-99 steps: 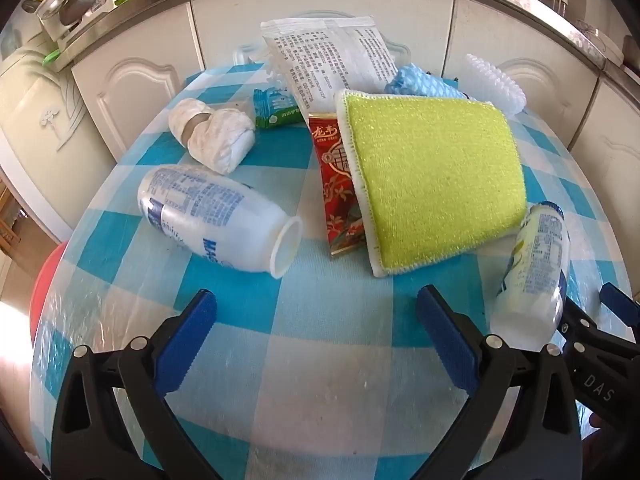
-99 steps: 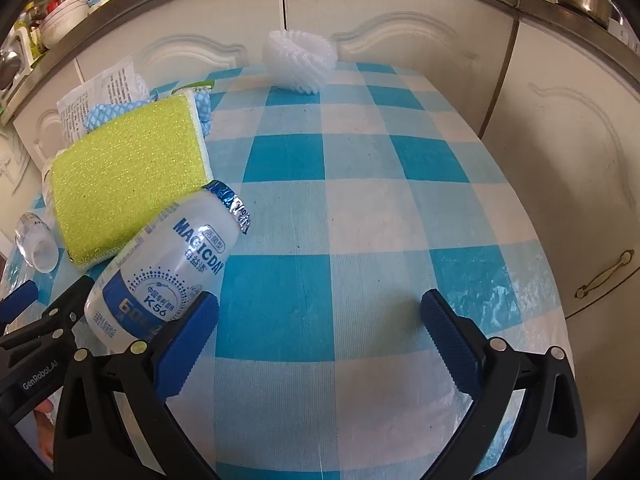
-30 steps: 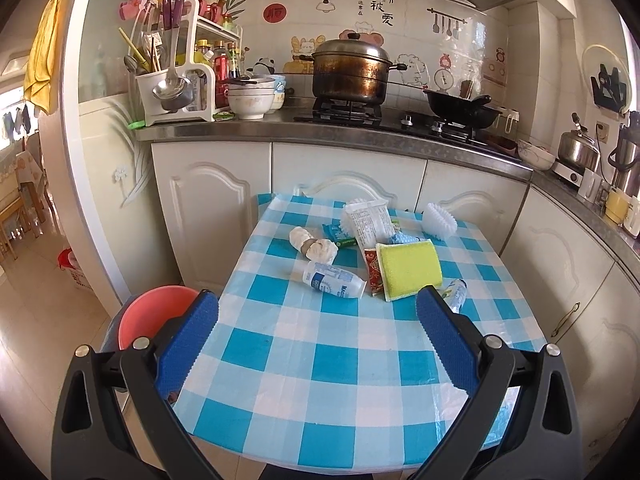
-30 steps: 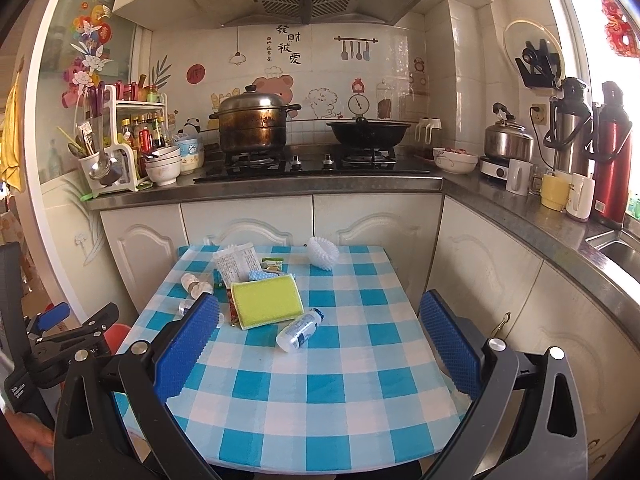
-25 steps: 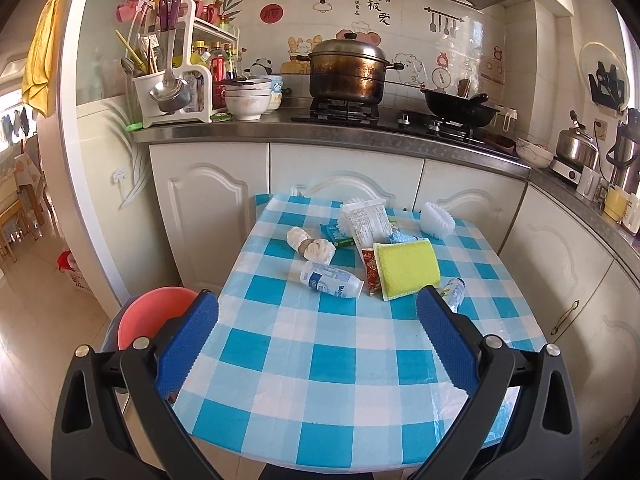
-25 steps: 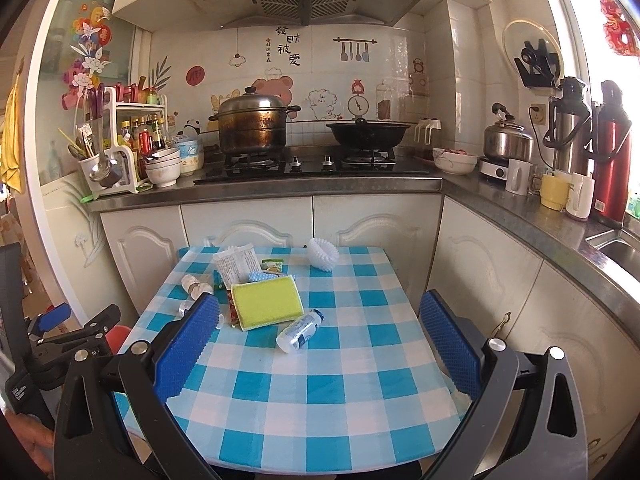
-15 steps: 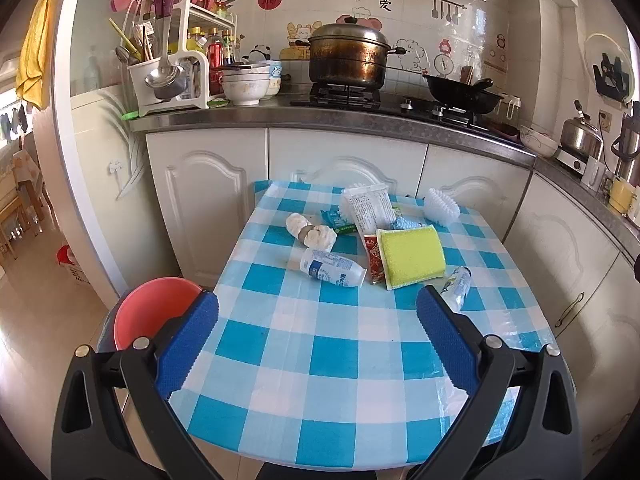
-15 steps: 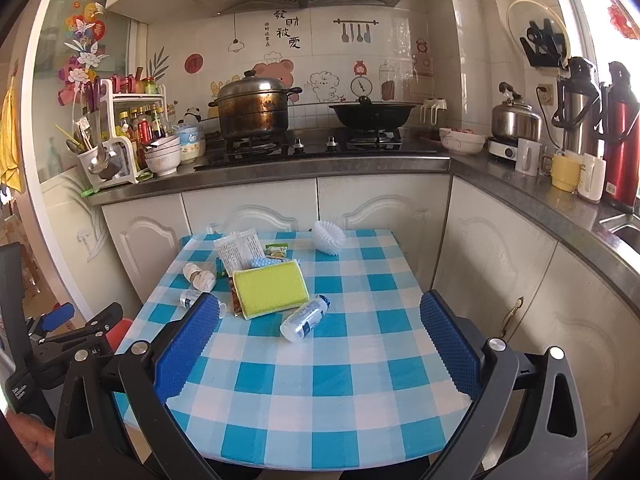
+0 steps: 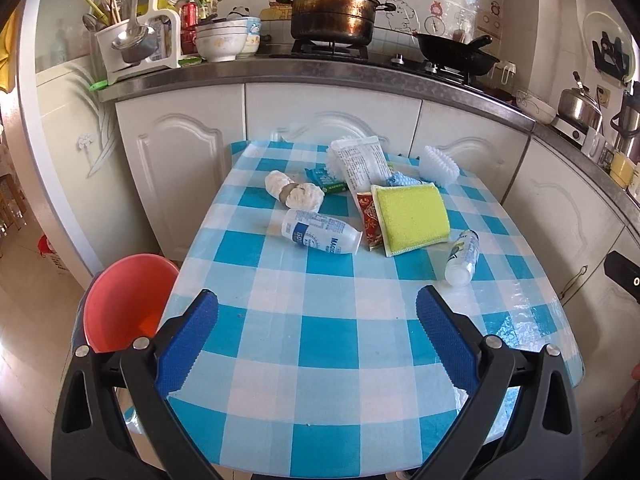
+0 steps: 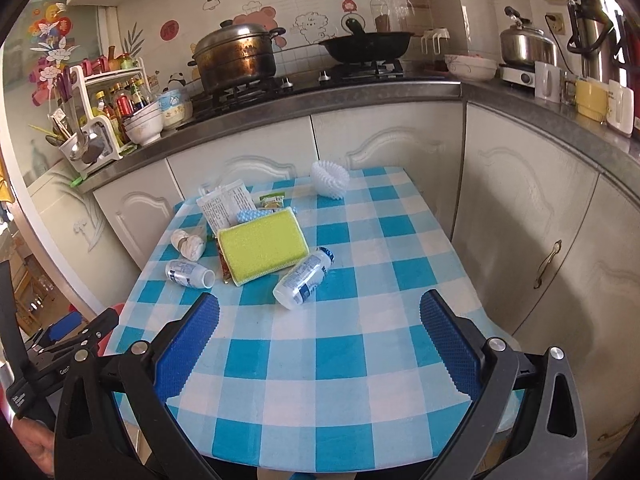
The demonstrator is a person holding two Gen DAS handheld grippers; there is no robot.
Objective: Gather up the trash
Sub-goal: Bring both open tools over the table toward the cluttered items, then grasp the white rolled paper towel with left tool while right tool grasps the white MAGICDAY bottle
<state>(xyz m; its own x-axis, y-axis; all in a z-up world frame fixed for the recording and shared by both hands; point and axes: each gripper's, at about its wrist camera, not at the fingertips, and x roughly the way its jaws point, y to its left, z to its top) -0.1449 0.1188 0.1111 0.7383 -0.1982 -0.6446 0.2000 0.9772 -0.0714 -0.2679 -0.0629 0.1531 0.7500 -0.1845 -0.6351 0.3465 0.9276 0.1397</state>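
On the blue-checked table lie two white plastic bottles: one open-mouthed on the left, one on the right. A crumpled tissue wad, a green packet, a white printed wrapper and a red packet lie at the far end beside a yellow-green sponge. A red bin stands on the floor left of the table. My left gripper and right gripper are open and empty above the near edge.
A white bristle brush sits at the table's far right. White cabinets and a counter with a pot and wok stand behind. Cabinets also run along the right.
Both grippers have moved closer and lower toward the table's near edge; the table fills more of each view. Both stay open and empty. Nothing on the table has moved.
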